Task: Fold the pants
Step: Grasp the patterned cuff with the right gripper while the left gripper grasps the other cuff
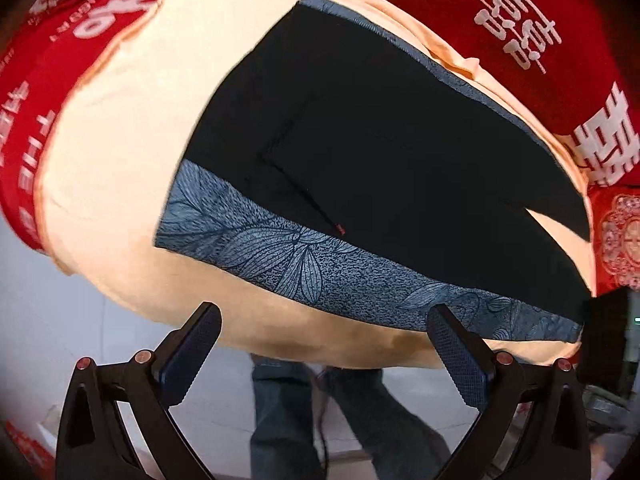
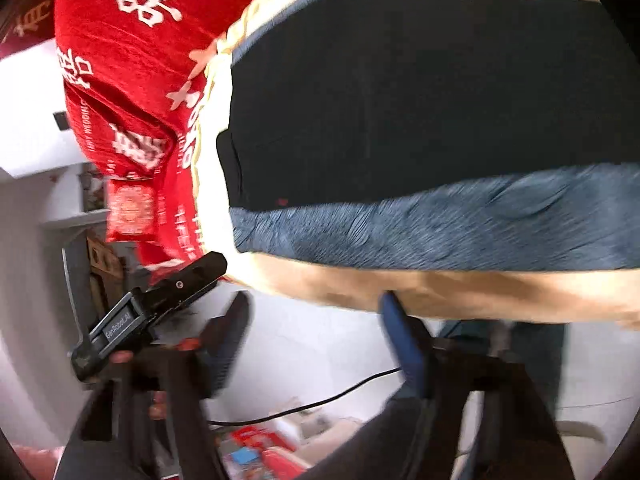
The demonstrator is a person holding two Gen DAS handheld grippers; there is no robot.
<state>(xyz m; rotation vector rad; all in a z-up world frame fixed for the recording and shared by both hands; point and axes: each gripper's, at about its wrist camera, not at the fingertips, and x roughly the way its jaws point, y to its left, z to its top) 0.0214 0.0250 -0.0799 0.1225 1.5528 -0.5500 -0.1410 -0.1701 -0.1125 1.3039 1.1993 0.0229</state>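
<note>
Black pants [image 1: 384,140] lie flat on a blue leaf-patterned cloth [image 1: 280,252] over a peach sheet [image 1: 120,140]. In the left wrist view my left gripper [image 1: 324,320] is open and empty, just off the near edge of the sheet. The pants also show in the right wrist view [image 2: 420,100], with the blue cloth [image 2: 440,224] below them. My right gripper [image 2: 316,312] is open and empty, blurred, near the sheet's edge [image 2: 440,292]. The left gripper's body [image 2: 160,300] shows at its left.
A red bedspread with white characters [image 1: 520,20] lies under the sheet and also shows in the right wrist view [image 2: 128,60]. The person's jeans-clad legs [image 1: 320,420] stand below on a white floor. A black cable [image 2: 320,400] crosses the floor.
</note>
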